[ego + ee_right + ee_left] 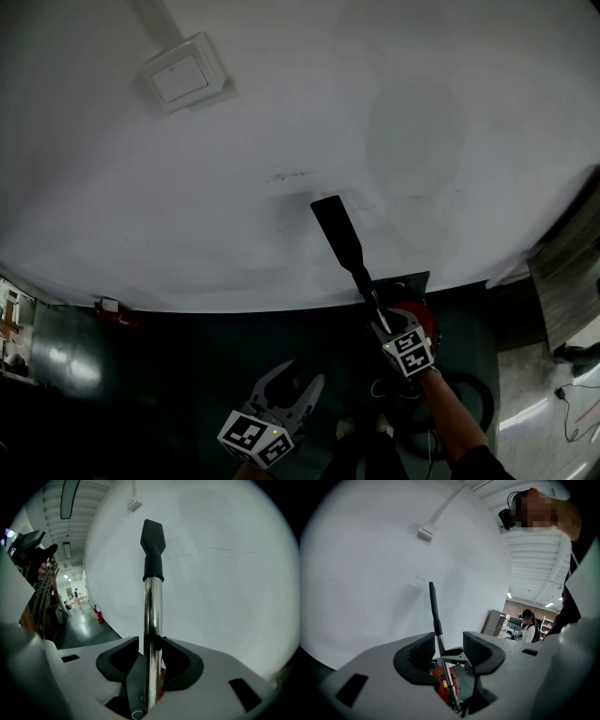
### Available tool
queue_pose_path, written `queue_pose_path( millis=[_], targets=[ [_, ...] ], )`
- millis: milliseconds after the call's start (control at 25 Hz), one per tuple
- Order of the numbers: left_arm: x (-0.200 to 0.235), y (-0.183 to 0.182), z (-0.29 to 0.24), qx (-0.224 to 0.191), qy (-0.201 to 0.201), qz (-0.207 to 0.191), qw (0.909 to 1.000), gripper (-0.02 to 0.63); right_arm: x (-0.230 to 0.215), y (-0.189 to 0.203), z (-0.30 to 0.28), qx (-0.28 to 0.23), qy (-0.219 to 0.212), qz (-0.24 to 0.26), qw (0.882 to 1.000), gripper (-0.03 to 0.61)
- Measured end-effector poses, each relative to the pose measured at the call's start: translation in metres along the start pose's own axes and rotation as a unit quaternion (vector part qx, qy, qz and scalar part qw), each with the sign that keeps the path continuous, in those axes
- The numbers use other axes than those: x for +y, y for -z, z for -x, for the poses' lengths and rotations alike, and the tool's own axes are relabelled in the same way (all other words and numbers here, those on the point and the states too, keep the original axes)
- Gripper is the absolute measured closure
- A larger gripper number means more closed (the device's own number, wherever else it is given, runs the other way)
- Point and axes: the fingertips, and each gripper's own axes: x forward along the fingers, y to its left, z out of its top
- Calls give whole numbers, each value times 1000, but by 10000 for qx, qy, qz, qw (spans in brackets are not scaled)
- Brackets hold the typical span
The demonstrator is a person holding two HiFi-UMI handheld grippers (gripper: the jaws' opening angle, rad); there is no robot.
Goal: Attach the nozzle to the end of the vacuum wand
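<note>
- Right gripper [150, 644] clamps the chrome vacuum wand [153, 606]; the crevice nozzle [153, 541] sits on its far end, ahead of the jaws.
- Left gripper [449, 644] waits alongside, jaws apart, empty.
- Nozzle seating is unclear from here; if loose, it could drop off.

Nozzle [336, 228] on wand [374, 302] in right gripper [382, 324]

head: above, facing wall [281, 141] | claw cams: low, close | shared: wand [153, 611], wall
</note>
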Motion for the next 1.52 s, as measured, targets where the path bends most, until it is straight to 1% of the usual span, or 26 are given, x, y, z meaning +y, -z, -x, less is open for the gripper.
queue_pose_path(
  millis=[80, 160, 320, 440, 560, 640, 840, 920, 1000, 1040, 1200, 1280, 1360, 1520],
  targets=[
    [-3, -1, 0, -19, 36, -15, 10000, 425, 3, -3, 9, 21, 1, -40, 10000, 425],
    [-7, -2, 0, -57, 74, -27, 10000, 425, 5, -10, 22, -84, 36, -121, 9999, 425],
    [-16, -9, -1, -154, 166, -38, 9997, 431, 15, -34, 60, -500, 36, -493, 9975, 425],
    [-27, -17, -2, -233, 257, -93, 9994, 451, 29, -57, 96, -843, -4, -824, 9930, 432],
    [-41, -26, 0, -334, 336, -155, 9988, 486, 43, -78, 135, -1155, 71, -1049, 9877, 488],
    [-50, -33, 1, -414, 394, -185, 9982, 508, 53, -91, 158, -1358, 73, -1154, 9840, 510],
    [-70, -49, 4, -616, 545, -222, 9964, 552, 76, -122, 204, -1799, -4, -1403, 9736, 537],
    [-76, -53, 6, -679, 577, -244, 9957, 578, 86, -134, 219, -1982, -77, -1565, 9676, 546],
    [-79, -55, 10, -729, 589, -273, 9952, 598, 98, -145, 230, -2167, -186, -1753, 9602, 552],
    [-80, -56, 11, -748, 589, -285, 9950, 606, 102, -147, 233, -2217, -214, -1789, 9583, 557],
    [-84, -57, 16, -788, 598, -302, 9946, 609, 114, -152, 242, -2333, -261, -1779, 9556, 561],
    [-86, -55, 17, -809, 611, -284, 9944, 609, 118, -154, 246, -2411, -289, -1840, 9525, 561],
    [-86, -54, 18, -824, 617, -261, 9943, 609, 119, -155, 248, -2470, -320, -1931, 9490, 561],
    [-85, -53, 19, -820, 604, -249, 9945, 609, 121, -156, 249, -2530, -343, -1963, 9467, 561]
  ],
)
